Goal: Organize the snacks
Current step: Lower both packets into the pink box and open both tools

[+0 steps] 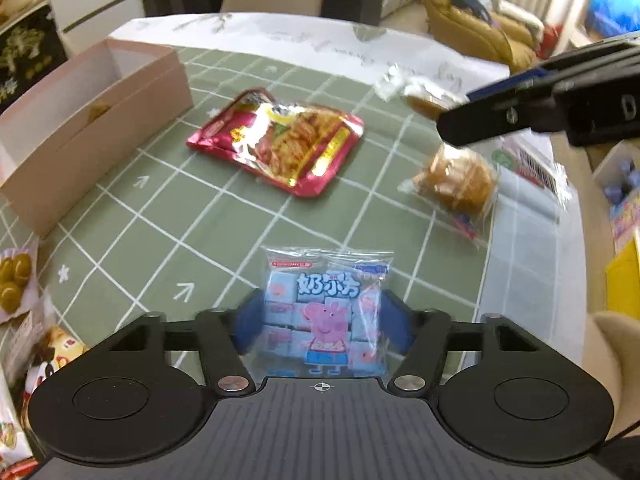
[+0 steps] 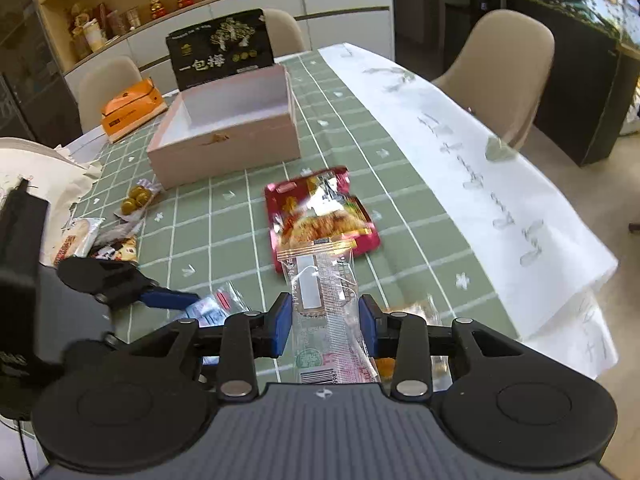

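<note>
My left gripper [image 1: 322,320] is shut on a blue Peppa Pig candy bag [image 1: 325,312], held above the green checked tablecloth. My right gripper [image 2: 325,320] is shut on a clear wrapped pastry packet [image 2: 324,304]; it also shows at the right of the left wrist view [image 1: 520,108]. A red shiny snack pack [image 1: 276,140] lies mid-table, seen too in the right wrist view [image 2: 320,212]. The open pink box [image 1: 96,120] stands at the left, its inside mostly bare [image 2: 232,120]. A wrapped bun [image 1: 456,184] lies at the right.
Several more snacks lie by the table's left edge [image 2: 136,196], with a green-plum pack [image 1: 14,280]. A black bag [image 2: 222,48] and an orange box [image 2: 130,110] stand behind the pink box. Chairs ring the table. White paper [image 2: 460,152] covers the far side.
</note>
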